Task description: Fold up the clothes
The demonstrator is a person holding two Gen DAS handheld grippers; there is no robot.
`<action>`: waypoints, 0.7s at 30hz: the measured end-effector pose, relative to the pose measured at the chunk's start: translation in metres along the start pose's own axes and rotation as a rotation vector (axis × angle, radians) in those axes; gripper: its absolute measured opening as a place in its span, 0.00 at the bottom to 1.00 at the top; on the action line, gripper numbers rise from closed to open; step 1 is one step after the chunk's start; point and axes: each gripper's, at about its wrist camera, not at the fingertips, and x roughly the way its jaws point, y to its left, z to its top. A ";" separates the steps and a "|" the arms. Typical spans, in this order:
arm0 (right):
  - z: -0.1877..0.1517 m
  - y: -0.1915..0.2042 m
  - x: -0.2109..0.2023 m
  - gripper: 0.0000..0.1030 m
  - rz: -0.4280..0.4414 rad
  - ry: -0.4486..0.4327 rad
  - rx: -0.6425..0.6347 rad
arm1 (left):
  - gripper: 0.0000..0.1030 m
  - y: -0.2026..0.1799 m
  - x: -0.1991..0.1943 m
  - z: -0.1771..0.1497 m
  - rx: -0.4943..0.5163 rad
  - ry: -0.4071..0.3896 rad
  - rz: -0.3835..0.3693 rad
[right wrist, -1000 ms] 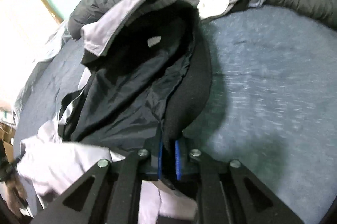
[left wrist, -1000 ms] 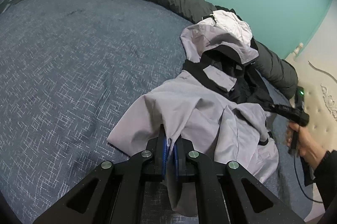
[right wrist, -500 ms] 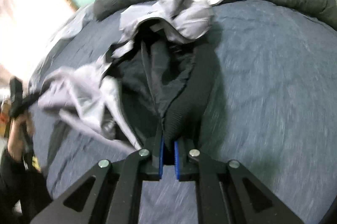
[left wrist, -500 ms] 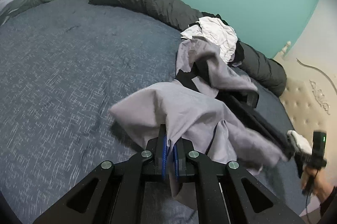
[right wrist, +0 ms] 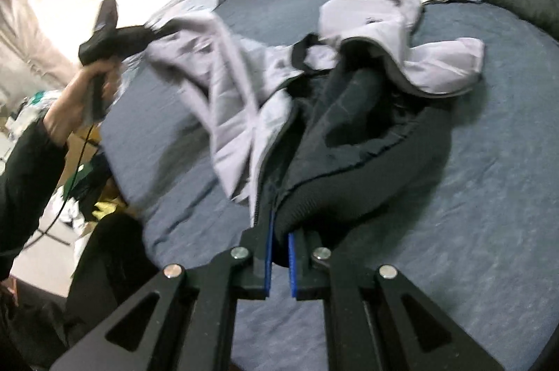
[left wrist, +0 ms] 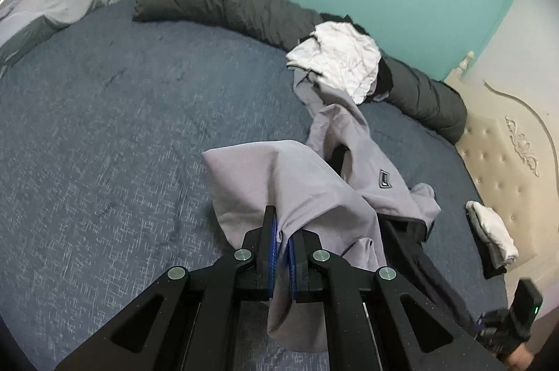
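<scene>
The pale grey jacket with black lining (left wrist: 307, 182) lies stretched over the blue speckled bedspread (left wrist: 104, 133), its far end reaching the crumpled white garment (left wrist: 339, 60). The left gripper (left wrist: 281, 243) is clamped on a grey fold. The right gripper (right wrist: 279, 236) pinches the black ribbed hem, its fingertips buried in cloth.

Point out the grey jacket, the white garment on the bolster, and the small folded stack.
grey jacket (left wrist: 370, 161): left wrist view, chest panel above the logo patch.
white garment (left wrist: 342, 60): left wrist view, its crumpled middle.
folded stack (left wrist: 492, 227): left wrist view, top white layer.
</scene>
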 end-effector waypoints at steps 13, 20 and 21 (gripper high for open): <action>0.027 -0.015 0.009 0.33 -0.116 0.098 -0.024 | 0.05 0.024 0.029 -0.013 -0.020 0.086 0.061; 0.087 -0.050 -0.019 0.40 -0.182 -0.012 0.029 | 0.06 0.051 0.046 -0.012 -0.063 0.137 0.073; 0.098 -0.055 -0.020 0.43 -0.191 -0.026 0.036 | 0.07 0.056 0.045 -0.012 -0.079 0.137 0.069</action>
